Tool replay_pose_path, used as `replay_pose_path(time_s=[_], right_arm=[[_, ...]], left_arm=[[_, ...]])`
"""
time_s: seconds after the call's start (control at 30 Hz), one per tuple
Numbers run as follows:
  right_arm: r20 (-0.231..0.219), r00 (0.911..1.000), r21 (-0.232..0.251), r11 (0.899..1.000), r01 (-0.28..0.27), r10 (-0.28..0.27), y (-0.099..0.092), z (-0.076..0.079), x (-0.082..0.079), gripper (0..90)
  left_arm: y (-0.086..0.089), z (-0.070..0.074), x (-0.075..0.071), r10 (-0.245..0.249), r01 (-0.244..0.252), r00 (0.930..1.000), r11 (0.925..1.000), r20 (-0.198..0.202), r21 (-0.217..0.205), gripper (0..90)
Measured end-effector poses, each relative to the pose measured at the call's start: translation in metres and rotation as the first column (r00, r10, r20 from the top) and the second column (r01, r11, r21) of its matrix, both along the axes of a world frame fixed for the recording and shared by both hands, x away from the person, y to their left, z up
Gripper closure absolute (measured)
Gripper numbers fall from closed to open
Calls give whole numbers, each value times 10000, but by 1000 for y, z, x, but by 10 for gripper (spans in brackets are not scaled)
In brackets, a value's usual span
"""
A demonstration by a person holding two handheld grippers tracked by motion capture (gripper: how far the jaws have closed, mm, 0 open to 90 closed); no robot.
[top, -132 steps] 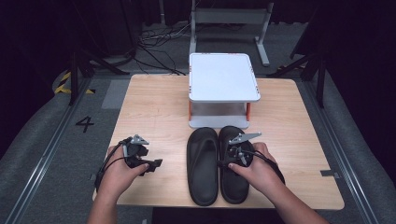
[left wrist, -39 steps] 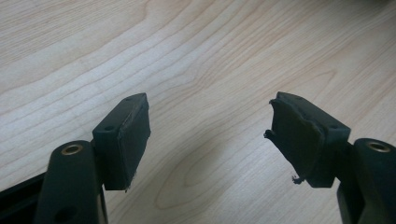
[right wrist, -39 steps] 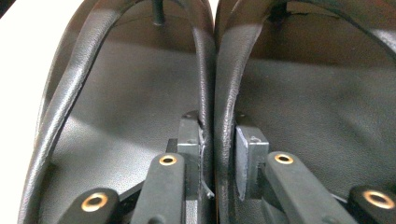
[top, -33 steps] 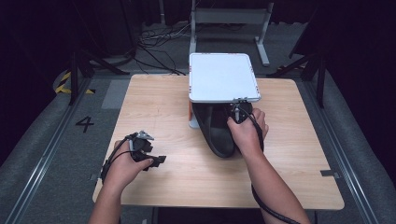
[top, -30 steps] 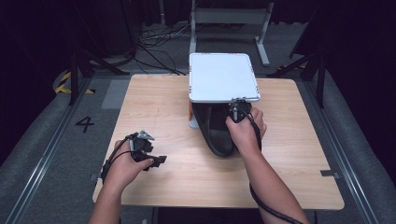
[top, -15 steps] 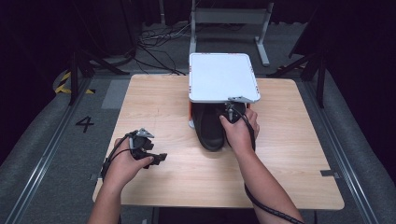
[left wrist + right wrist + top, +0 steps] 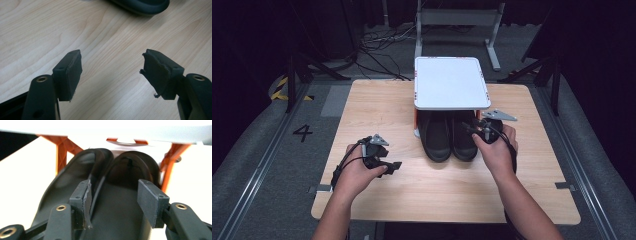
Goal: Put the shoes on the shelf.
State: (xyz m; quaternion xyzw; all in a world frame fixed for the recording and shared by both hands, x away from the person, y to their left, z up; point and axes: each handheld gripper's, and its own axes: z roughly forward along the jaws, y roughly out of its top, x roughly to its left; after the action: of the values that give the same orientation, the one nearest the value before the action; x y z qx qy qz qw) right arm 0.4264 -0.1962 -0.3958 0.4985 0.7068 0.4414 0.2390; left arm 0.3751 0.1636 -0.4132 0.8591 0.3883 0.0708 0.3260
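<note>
Black slippers (image 7: 449, 136): now tucked under my white rack (image 7: 451, 82), at twelve o'clock on the desk (image 7: 377, 105).
Right gripper (image 7: 476, 131): jaws just opened, released; placing looks done.
Left gripper (image 7: 393, 165): unclenched, empty.

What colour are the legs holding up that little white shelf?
Orange. The shelf's legs show best in the right gripper view, standing either side of the black slippers.

Open tool (image 7: 113, 203) over two black slippers (image 7: 117, 220) beneath orange-legged white shelf (image 7: 175, 135).

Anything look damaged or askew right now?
Yes: both claws' pads are worn. The left claw has a ragged, chipped pad; one right claw pad is peeling. The slippers sit straight under the white shelf.
</note>
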Motion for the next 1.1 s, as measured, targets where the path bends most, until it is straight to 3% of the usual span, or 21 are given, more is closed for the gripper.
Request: replay_pose_path(time_s=[0.07, 0.17, 0.23, 0.37, 0.47, 0.67, 0.77, 0.8, 0.87, 1.0, 1.1], right_arm=[[-67, 9999, -100, 9999, -138, 138, -4, -1, -4, 487], [-867, 9939, -335, 9969, -707, 676, -25, -11, -25, 555], [-978, 9924, -351, 9963, -782, 745, -28, -14, -28, 565], [-1578, 9813, -409, 9922, -1180, 1102, -41, -25, -47, 644], [-2013, 9703, -711, 9859, -1512, 1343, -44, -29, -57, 684], [-2301, 9611, -877, 9804, -1766, 1526, -43, -35, -60, 696], [-2684, 9464, -837, 9744, -2089, 1798, -37, -42, -61, 749], [-2684, 9464, -837, 9744, -2089, 1798, -37, -42, -61, 749], [-2918, 9373, -925, 9697, -2260, 1906, -33, -45, -60, 798], [-3335, 9225, -1130, 9632, -2439, 1945, -26, -50, -57, 869], [-3381, 9206, -1090, 9635, -2446, 1954, -26, -51, -56, 873]], left_arm=[[-5, 1, 0, -99, 99, 9999, 10000, 80, -8, 345], [-19, 3, -1, -336, 341, 9993, 9990, 153, -305, 396], [-28, 2, -2, -532, 531, 9986, 9979, -13, -358, 445], [-48, -1, -4, -924, 908, 9952, 9947, -307, -486, 496], [-64, -1, -4, -1044, 1027, 9939, 9937, -369, -456, 532], [-86, -5, -3, -1393, 1378, 9892, 9899, -453, -344, 554], [-101, -12, -2, -1622, 1616, 9848, 9867, -622, -142, 639], [-101, -12, -2, -1622, 1616, 9848, 9867, -622, -142, 658], [-109, -15, 0, -1696, 1693, 9823, 9855, -790, -110, 701], [-119, -22, 7, -1583, 1604, 9839, 9869, -834, 187, 821], [-126, -27, 13, -1567, 1615, 9804, 9864, -1191, 312, 870]])
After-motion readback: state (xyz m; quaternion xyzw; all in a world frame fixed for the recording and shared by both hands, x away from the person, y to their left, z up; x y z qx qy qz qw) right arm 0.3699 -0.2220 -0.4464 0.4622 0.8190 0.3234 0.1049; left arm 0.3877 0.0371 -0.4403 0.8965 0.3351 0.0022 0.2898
